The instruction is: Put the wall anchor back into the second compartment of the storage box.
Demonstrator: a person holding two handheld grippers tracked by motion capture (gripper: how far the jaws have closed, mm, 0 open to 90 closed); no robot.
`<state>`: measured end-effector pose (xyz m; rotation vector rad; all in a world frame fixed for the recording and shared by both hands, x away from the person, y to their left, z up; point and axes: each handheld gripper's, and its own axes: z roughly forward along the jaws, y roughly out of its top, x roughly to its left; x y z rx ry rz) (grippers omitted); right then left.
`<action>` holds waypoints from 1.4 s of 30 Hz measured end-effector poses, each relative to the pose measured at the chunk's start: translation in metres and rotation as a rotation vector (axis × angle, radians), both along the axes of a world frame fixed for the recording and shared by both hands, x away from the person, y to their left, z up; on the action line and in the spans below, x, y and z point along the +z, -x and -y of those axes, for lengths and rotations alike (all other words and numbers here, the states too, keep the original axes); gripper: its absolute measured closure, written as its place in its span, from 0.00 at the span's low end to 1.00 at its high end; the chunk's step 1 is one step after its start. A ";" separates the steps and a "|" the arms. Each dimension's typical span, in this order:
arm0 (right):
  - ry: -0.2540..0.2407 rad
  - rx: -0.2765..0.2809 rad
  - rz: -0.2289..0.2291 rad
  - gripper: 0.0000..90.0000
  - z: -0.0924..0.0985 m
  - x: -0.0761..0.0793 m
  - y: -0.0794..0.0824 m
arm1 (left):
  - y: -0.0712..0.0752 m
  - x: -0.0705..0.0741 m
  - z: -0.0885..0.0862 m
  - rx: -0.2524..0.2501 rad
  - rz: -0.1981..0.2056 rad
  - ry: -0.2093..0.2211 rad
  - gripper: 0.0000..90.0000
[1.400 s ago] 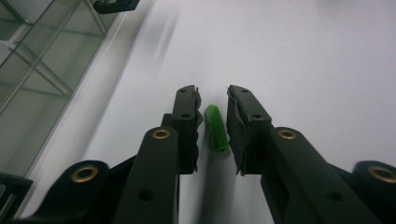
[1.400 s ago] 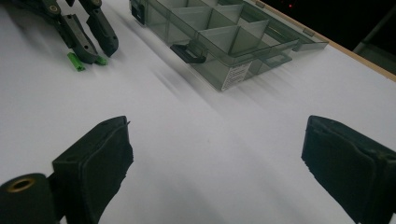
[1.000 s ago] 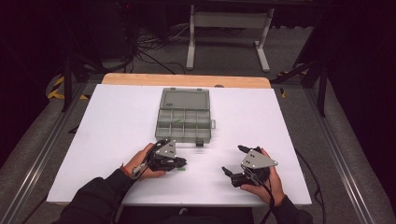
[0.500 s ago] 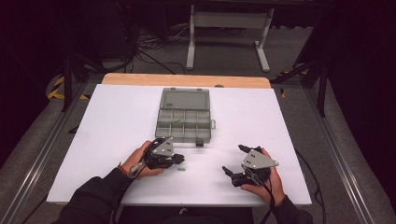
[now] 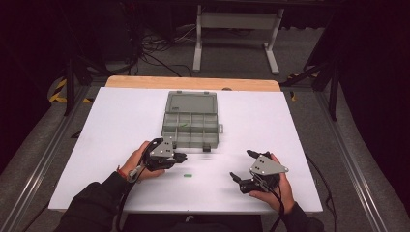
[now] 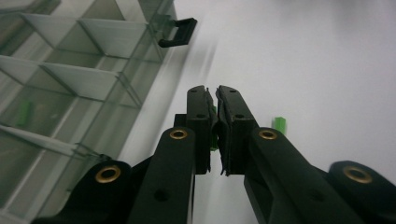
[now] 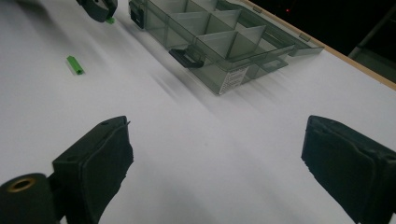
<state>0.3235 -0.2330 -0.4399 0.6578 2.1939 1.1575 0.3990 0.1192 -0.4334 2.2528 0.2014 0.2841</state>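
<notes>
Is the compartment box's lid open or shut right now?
Open. The organizer box has its lid folded back flat on the table, compartment dividers exposed.

small green piece (image 5: pixel 188 175) on white table (image 5: pixel 121 125); smoky grey see-through box (image 5: pixel 190 121); black latch (image 6: pixel 177 31).

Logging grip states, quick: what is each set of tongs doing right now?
Left tongs: closed on a small green piece.
Right tongs: open, holding nothing.
</notes>
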 end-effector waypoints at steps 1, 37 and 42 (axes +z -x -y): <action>0.000 0.000 0.000 0.10 0.000 0.000 0.000 | 0.000 0.001 -0.001 0.010 0.005 0.005 0.94; 0.010 -0.013 -0.014 0.10 -0.001 -0.004 -0.002 | -0.071 0.036 -0.009 0.187 0.023 0.110 0.94; 0.010 -0.014 -0.016 0.10 -0.001 -0.004 -0.002 | -0.084 0.032 -0.004 0.206 0.011 0.079 0.94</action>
